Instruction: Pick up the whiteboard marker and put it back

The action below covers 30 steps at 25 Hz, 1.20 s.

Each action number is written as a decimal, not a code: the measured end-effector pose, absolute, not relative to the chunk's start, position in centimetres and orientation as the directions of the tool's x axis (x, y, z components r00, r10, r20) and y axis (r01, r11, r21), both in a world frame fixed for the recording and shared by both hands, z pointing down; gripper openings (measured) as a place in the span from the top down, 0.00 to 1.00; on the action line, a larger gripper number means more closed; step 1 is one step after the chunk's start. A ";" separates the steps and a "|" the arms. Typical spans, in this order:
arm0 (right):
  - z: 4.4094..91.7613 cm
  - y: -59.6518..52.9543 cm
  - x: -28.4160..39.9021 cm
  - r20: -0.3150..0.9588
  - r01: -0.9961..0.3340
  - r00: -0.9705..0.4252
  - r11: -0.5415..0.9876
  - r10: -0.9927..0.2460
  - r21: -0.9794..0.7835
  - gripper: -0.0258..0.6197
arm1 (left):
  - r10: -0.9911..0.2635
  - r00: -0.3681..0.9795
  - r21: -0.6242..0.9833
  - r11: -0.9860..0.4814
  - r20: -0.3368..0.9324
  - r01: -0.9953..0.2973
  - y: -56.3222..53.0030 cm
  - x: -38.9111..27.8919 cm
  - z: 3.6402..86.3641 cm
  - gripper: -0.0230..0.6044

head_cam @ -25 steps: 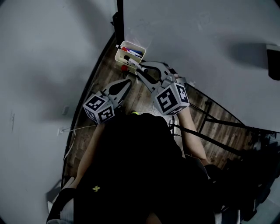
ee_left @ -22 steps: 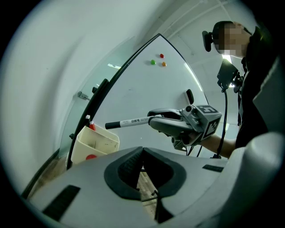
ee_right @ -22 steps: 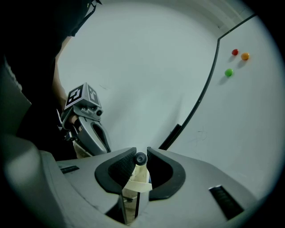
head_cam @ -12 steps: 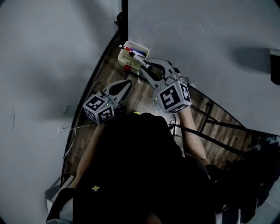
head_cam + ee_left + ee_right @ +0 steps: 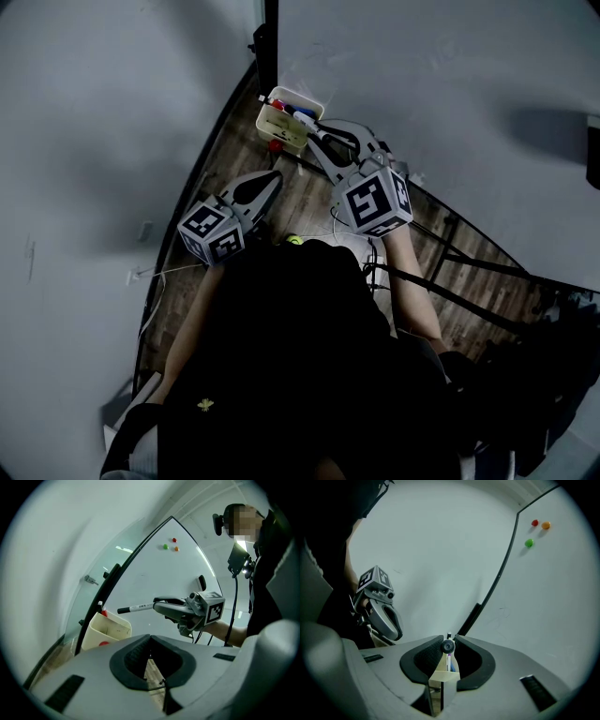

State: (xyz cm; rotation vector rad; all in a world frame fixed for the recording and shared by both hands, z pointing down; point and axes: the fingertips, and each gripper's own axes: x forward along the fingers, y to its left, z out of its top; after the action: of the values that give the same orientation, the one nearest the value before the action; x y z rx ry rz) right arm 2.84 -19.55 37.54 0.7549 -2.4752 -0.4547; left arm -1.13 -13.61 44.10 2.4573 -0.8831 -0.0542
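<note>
Placement is the step in hand, as I read it: my right hand-held gripper (image 5: 317, 141) is clenched on the whiteboard marker (image 5: 138, 607), which sticks out level from the jaws with its black end just above the near rim of the cream holder (image 5: 110, 632) and apart from it, so nothing has gone in yet. The left hand-held gripper (image 5: 272, 176) hangs short of the holder and off to its side, jaws pressed together with nothing between them (it seems to have no part in this step). The next move, I judge, calls for tipping the marker's front end down into the holder's open top, then easing the jaws apart once the barrel rests inside, minding the pens already standing there. Several things are hard to make out. From the head view the scene is dim, and the marker blends into the red and blue pens in the holder, so I cannot tell there whether it has crossed the rim. The right gripper view shows the marker only end-on, a dark round butt directly above the holder, its length hidden. How deep the holder is, I cannot see.
</note>
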 end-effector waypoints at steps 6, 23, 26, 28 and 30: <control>38.2 -20.7 3.0 0.386 -0.431 -0.705 0.792 -0.595 0.432 0.82 | -0.619 0.772 0.500 -0.628 0.145 -0.597 -13.6 -2.2 44.4 0.93; 40.4 -23.4 2.3 0.387 -0.475 -0.706 0.802 -0.594 0.363 0.82 | -0.647 0.735 0.512 -0.569 0.204 -0.643 -12.7 -5.2 45.5 0.93; 40.5 -23.5 2.2 0.384 -0.484 -0.706 0.802 -0.595 0.351 0.82 | -0.646 0.734 0.511 -0.569 0.207 -0.645 -12.7 -5.4 45.4 0.93; 40.6 -23.6 2.2 0.386 -0.486 -0.705 0.802 -0.594 0.347 0.82 | -0.644 0.736 0.511 -0.570 0.208 -0.644 -12.7 -5.4 45.3 0.93; 40.9 -23.7 2.3 0.390 -0.487 -0.705 0.804 -0.593 0.341 0.82 | -0.641 0.739 0.511 -0.572 0.210 -0.642 -12.7 -5.3 45.3 0.93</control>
State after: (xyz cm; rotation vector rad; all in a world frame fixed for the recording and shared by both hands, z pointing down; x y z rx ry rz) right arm 2.25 -23.74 40.88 0.8032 -2.5010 -0.2915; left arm -5.28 -12.72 45.25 2.3670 -0.9654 0.0021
